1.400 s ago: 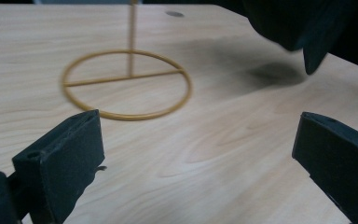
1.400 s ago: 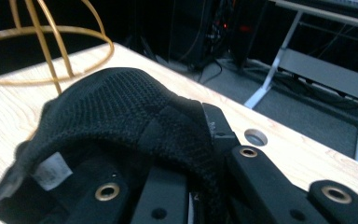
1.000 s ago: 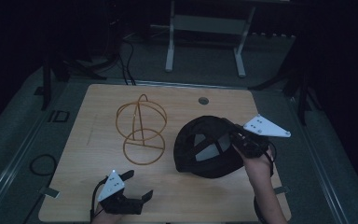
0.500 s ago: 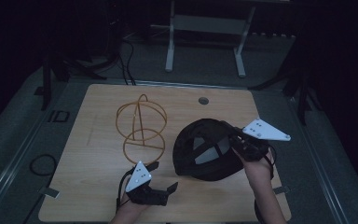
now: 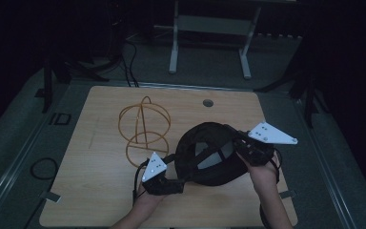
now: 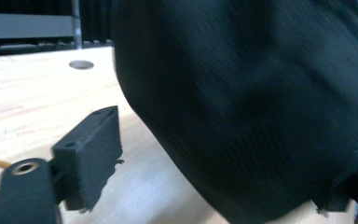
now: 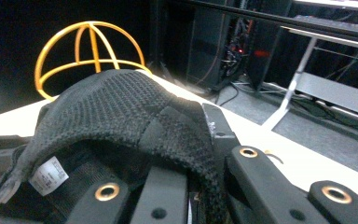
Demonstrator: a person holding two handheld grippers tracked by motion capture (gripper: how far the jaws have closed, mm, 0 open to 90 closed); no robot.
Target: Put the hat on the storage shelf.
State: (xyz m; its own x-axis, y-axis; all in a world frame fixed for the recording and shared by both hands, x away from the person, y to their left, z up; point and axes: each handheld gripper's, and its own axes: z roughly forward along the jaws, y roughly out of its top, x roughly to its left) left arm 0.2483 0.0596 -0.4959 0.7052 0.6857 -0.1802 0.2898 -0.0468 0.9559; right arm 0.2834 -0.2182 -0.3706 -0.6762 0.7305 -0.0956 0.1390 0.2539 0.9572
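A black knit cap (image 5: 209, 155) lies open side up at the table's right middle, a white label (image 7: 49, 175) sewn inside. My right gripper (image 5: 239, 143) is shut on its right rim; in the right gripper view (image 7: 200, 140) the fabric folds over the jaws. My left gripper (image 5: 181, 183) is at the cap's lower left edge. In the left gripper view (image 6: 214, 191) its jaws stand wide open with the cap's bulge (image 6: 242, 102) between them. An orange wire dome stand (image 5: 143, 129) sits left of the cap, and I see the stand (image 7: 91, 46) behind it in the right gripper view.
The wooden table (image 5: 95, 191) has a round cable hole (image 5: 208, 102) near its far edge. A grey desk frame (image 5: 209, 28) stands on the floor beyond. A cable loop (image 5: 40, 167) lies on the floor at left.
My left gripper has moved right from the table's front left up to the cap's edge. The right gripper has kept its hold and the cap has shifted slightly.
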